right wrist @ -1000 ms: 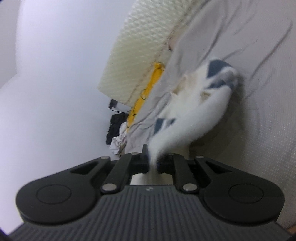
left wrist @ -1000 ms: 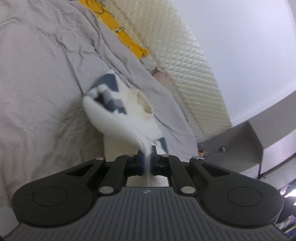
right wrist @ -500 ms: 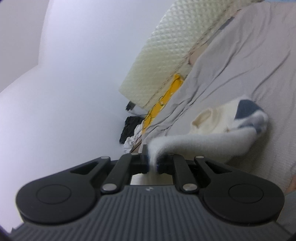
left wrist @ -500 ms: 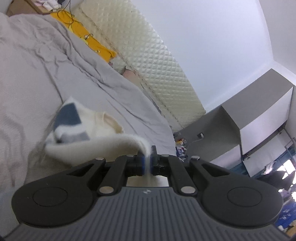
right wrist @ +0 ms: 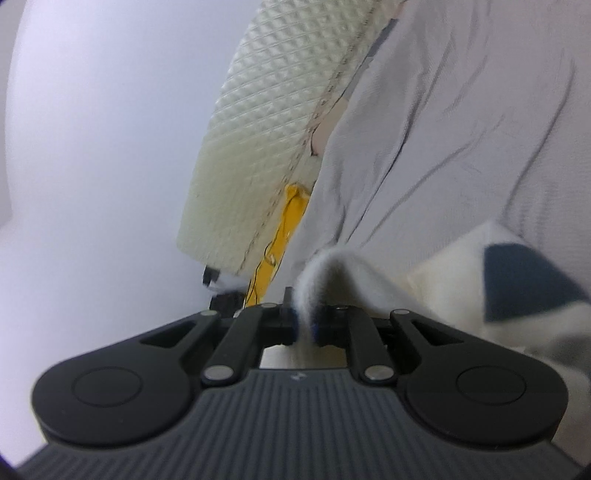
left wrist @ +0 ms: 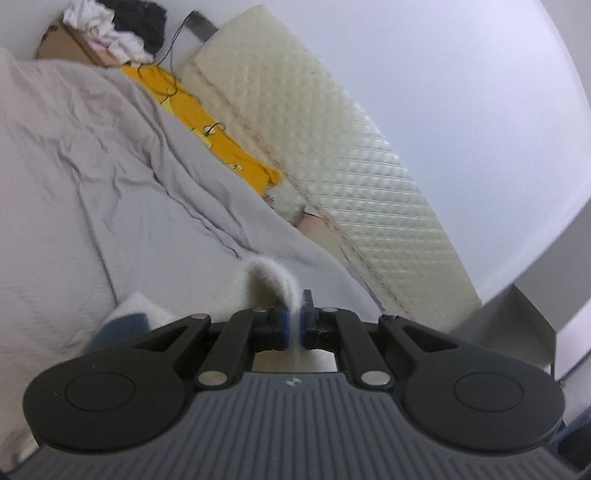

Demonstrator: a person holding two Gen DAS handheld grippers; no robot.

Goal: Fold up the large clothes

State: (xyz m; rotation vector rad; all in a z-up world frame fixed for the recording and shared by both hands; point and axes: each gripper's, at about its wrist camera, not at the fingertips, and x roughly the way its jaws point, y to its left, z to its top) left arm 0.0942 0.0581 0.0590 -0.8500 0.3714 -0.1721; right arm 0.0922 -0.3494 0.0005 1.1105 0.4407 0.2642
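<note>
Left gripper (left wrist: 294,326) pinched tight on a fuzzy white fold of the sweater (left wrist: 271,278). Blue pads (left wrist: 282,325) pressed on both sides of the cloth. Small mark on the gripper body, too small to read.

Right gripper (right wrist: 304,325) pinched tight on another fold of the sweater (right wrist: 436,280). Same small mark there, too small to read.

No words or labels to read on the sweater. White and cream, with dark blue patches (right wrist: 524,280). In the left view, looped up out of the fingers, then down and off to the left, with a blue patch (left wrist: 122,326) low at the left. In the right view, looped up out of the fingers, then spread off to the right. Stretched sideways between the two grippers. Most of it hidden behind the gripper bodies.

Lying on the gray sheet (left wrist: 92,192) of the bed, wrinkled all over. Yellow cloth (left wrist: 207,129) at the far edge of the sheet. Bumpy cream headboard (left wrist: 332,155) just behind the yellow cloth. Pile of white and black clothes (left wrist: 118,29) on a brown box at the far left corner. White wall (right wrist: 92,147) behind all of it.
</note>
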